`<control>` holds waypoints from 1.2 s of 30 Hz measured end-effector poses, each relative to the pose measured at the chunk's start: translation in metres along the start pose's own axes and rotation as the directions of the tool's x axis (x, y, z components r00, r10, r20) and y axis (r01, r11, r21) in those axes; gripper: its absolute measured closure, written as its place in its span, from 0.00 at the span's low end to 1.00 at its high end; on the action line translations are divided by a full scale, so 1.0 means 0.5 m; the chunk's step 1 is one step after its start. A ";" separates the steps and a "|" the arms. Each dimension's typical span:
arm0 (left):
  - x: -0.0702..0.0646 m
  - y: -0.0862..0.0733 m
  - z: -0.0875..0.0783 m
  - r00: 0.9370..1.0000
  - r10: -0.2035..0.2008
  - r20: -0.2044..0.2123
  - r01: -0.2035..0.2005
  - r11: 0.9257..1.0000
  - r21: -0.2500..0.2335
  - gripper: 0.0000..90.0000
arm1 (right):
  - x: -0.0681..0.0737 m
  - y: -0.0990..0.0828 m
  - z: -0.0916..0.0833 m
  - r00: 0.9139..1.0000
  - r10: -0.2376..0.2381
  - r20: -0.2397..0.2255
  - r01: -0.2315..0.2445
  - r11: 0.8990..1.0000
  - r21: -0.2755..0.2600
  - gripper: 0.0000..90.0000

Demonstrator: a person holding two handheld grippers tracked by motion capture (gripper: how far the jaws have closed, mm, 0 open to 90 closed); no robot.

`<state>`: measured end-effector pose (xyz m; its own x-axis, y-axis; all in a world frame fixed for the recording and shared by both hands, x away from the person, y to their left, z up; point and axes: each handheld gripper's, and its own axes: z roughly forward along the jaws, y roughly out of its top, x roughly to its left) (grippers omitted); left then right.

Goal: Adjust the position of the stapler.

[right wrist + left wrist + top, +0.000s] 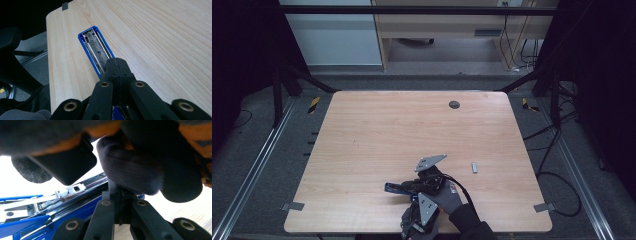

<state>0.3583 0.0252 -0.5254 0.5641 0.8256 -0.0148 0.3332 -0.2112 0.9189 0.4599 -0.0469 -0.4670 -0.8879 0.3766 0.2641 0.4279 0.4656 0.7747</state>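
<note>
I work in a lab-like recording room: my wooden table sits inside a black metal frame, with cables beside it and a desk behind it.

The stapler is showing glossy blue plastic around a dull, scuffed metal channel, and bright steel parts are gleaming inside it. The table is looking like pale, smooth matt wood grain, while the glove is appearing as dark knitted cloth

closed hand-held gripper, open blue stapler, table
</note>
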 end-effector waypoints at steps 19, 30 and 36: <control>-0.001 -0.001 0.000 1.000 0.002 -0.004 -0.002 1.000 -0.002 1.00 | -0.002 -0.005 0.028 1.000 -0.016 0.010 0.016 0.998 0.068 1.00; 0.002 -0.001 -0.001 1.000 -0.014 0.003 0.014 1.000 -0.003 1.00 | -0.012 -0.011 0.003 0.999 -0.005 0.035 0.005 1.000 0.000 1.00; 0.003 -0.001 0.000 1.000 -0.019 0.003 0.019 1.000 -0.002 1.00 | -0.020 -0.012 -0.028 0.997 0.014 0.075 -0.008 0.997 -0.072 1.00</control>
<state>0.3588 0.0266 -0.5255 0.5599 0.8279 -0.0330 0.3418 -0.1946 0.9194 0.4637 -0.0646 -0.4660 -0.8668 0.4422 0.2307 0.4219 0.4034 0.8119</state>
